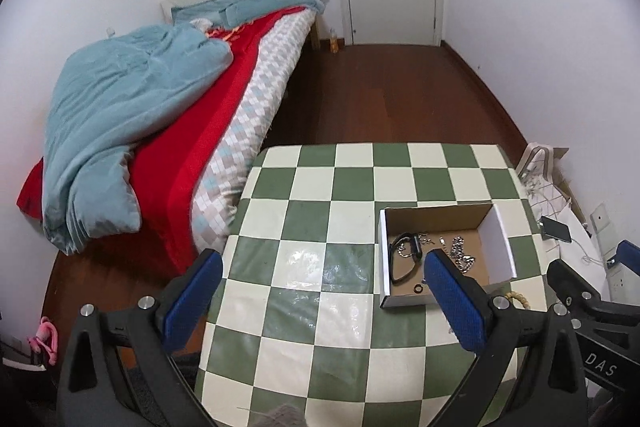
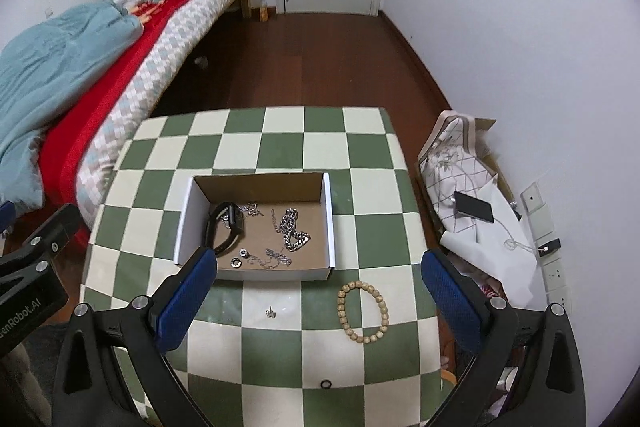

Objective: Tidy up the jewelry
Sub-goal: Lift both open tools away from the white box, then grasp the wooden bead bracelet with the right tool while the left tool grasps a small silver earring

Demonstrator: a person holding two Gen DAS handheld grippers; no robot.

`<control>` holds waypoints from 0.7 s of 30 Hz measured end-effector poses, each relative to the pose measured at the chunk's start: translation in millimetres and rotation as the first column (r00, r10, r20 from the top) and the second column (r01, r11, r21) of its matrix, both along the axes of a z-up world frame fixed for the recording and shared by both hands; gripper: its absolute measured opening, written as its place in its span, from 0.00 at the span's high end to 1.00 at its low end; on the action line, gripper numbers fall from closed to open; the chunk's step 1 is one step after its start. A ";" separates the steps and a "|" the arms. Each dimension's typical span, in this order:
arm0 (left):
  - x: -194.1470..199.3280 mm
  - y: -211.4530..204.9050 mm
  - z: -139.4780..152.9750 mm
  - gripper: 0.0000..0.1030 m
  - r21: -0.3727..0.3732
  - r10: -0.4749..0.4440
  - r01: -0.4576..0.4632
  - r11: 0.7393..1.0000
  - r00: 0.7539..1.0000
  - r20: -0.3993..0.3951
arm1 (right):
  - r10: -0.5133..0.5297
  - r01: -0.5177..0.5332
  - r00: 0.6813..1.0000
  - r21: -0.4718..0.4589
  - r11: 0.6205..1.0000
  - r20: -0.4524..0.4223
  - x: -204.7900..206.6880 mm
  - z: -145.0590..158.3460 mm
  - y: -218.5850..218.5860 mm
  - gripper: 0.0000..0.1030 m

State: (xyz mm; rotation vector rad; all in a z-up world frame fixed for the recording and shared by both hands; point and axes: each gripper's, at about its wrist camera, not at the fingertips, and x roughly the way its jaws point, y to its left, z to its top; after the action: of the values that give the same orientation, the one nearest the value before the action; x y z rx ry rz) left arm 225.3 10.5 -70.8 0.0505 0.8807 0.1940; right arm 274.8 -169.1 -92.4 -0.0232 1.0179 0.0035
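Left gripper [image 1: 324, 283] and right gripper [image 2: 316, 281] spread wide (empty), above table [image 2: 280, 131]

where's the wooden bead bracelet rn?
Right wrist view: the bead bracelet lies on the checkered table, outside the cardboard box, just off its near-right corner.

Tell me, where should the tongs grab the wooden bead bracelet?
Probably the near arc of the bead bracelet, coming straight down with the right tongs. It lies flat as an open loop on the table, so one finger can drop inside, one outside.
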 end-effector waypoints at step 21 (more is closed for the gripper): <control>-45.6 -5.5 -30.9 0.00 0.160 0.104 -0.108 0.981 0.994 0.035 | -0.139 0.140 0.990 0.143 0.980 -0.013 -74.2 -7.9 -62.1 0.11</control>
State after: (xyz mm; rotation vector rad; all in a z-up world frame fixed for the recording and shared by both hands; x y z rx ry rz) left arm 179.7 5.0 -101.6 0.1517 0.8408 0.3650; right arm 200.6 -231.2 -100.3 0.1796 1.0184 -0.0512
